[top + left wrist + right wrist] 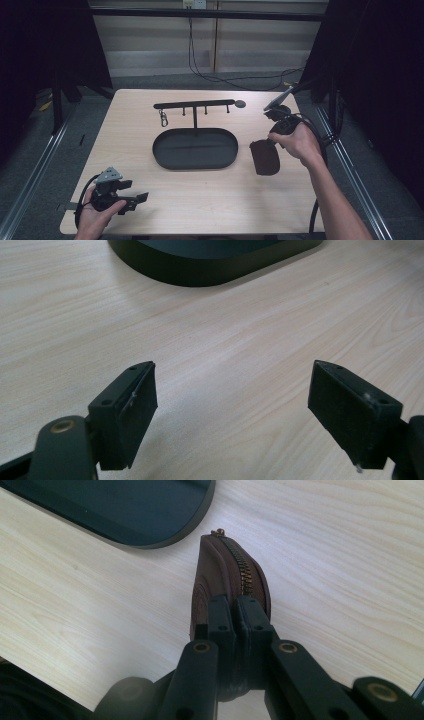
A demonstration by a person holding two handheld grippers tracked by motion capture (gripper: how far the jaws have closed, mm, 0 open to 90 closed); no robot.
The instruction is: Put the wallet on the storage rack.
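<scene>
A brown zippered pouch (265, 159) lies just right of the black oval tray (195, 167). My right gripper (261, 143) is shut on the pouch's near end. In the right gripper view the pouch (227, 565) stands on edge with its zipper on top, and the right gripper (235, 605) pinches it from both sides. Its far tip points toward the tray's rim (165, 537). My left gripper (139, 200) rests low near the table's front left corner. In its own view the left gripper (232, 395) is open, with only bare wood between the jaws.
Behind the tray stands a black hook rack (195, 105) with a small clip (163, 119) hanging near its left end. The tray's dark wall (210, 275) lies ahead of the left gripper. A cable runs across the floor beyond the table's far edge.
</scene>
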